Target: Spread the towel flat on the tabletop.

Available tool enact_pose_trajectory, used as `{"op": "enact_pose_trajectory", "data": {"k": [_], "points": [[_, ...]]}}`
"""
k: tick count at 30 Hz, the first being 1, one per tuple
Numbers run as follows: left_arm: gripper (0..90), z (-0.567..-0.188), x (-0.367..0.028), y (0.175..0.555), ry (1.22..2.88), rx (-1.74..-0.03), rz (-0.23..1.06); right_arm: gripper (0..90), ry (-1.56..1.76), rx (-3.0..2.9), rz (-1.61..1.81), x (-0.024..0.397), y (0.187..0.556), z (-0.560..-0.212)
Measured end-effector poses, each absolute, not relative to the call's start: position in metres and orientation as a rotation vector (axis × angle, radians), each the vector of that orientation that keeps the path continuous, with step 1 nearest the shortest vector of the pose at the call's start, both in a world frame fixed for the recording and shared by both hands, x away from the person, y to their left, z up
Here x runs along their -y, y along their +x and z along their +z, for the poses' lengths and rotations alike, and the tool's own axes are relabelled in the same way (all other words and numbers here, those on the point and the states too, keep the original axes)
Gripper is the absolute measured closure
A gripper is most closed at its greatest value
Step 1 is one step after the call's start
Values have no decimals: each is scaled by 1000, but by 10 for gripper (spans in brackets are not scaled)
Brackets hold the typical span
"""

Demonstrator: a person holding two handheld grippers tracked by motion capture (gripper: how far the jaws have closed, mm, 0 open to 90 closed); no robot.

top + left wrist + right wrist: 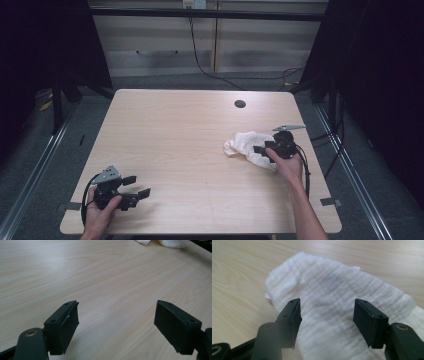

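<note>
A crumpled white cloth (246, 144) lies on the right half of the wooden table (190, 130). My right gripper (260, 153) hovers over its near end, jaws open. In the right gripper view the cloth (332, 295) spreads beneath and beyond my right gripper (327, 316), and the pads do not press on it. My left gripper (137, 186) rests at the table's front left corner, open with nothing between its jaws. The left gripper view has my left gripper (117, 322) over bare wood, with the cloth (162, 242) far off at the top edge.
A dark round cable hole (240, 104) sits near the table's far edge. Black cables (320, 135) trail off the right side. Cabinets (210, 40) stand behind the table, and metal floor rails (40, 160) run along both sides.
</note>
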State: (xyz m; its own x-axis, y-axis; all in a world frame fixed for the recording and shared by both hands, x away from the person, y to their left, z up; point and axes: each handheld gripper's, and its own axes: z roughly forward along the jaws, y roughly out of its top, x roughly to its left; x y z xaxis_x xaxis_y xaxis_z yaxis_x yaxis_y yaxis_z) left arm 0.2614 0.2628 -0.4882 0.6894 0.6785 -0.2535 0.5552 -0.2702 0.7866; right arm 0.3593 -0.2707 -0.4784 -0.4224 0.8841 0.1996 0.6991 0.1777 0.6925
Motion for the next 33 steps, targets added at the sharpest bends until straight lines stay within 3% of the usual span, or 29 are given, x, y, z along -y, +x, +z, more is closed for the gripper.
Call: {"op": "enact_pose_trajectory", "data": {"k": [6, 9, 13, 14, 17, 22, 33], "points": [[191, -490, -261, 264, 1962, -958, 160, 415, 1521, -2218, 1033, 272, 364, -487], [191, -490, -261, 263, 1965, -949, 161, 478, 1523, -2248, 927, 265, 362, -497], [191, -489, -261, 263, 1962, -948, 159, 648, 1519, -2236, 870, 263, 359, -496], [191, -489, -261, 263, 1961, -947, 158, 648, 1519, -2236, 870, 263, 359, -496], [191, -489, -260, 263, 1968, -941, 159, 811, 1518, -2261, 857, 263, 356, -494], [191, -490, -259, 263, 1971, -939, 157, 865, 1566, -2259, 943, 265, 350, -497], [191, -490, -258, 264, 1972, -950, 161, 869, 1497, -2311, 1031, 248, 333, -500]]}}
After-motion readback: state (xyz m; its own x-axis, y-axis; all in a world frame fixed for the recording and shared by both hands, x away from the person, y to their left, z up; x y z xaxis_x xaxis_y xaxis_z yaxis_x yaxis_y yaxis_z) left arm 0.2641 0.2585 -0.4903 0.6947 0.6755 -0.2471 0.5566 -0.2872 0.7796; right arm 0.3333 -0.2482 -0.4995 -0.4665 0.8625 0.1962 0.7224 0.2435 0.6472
